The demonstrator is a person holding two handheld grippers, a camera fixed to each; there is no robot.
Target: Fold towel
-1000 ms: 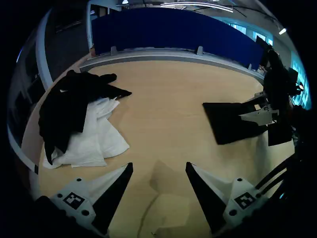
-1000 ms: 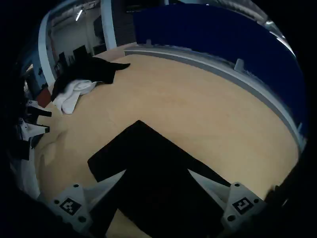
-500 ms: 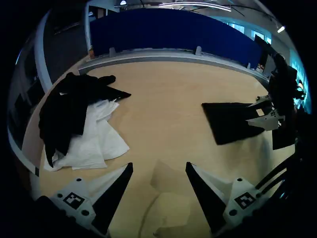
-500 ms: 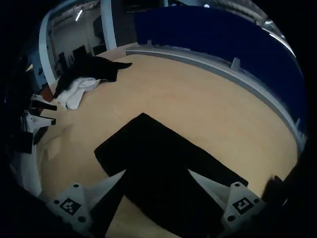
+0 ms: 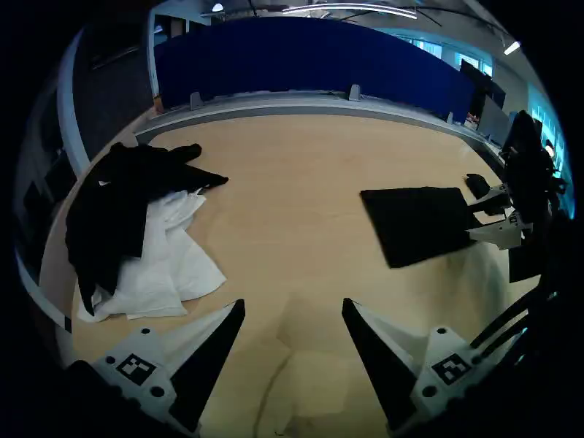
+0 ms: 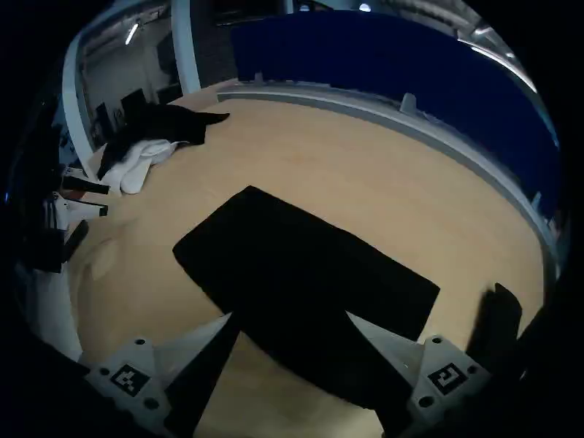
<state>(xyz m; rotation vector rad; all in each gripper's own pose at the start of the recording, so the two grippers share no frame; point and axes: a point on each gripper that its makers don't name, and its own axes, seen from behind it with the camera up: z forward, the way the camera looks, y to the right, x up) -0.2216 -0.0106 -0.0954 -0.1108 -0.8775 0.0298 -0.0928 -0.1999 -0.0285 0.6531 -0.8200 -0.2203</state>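
Left tongs (image 5: 292, 325) and right tongs (image 6: 290, 321) both spread wide; black towel (image 6: 306, 277) flat on the table (image 5: 292, 182).
I see nothing between the left fingers, just bare wood. The right fingers straddle the near edge of the towel, a neat dark rectangle, without pinching it (whether they brush the cloth I cannot tell). In the left gripper view it lies right of centre, with the right tongs just beside its right-hand edge. Well apart on the left sits a heap: a dark garment (image 5: 124, 197) draped over white cloth (image 5: 168, 263). A blue partition (image 5: 306, 58) runs along the table's back edge.
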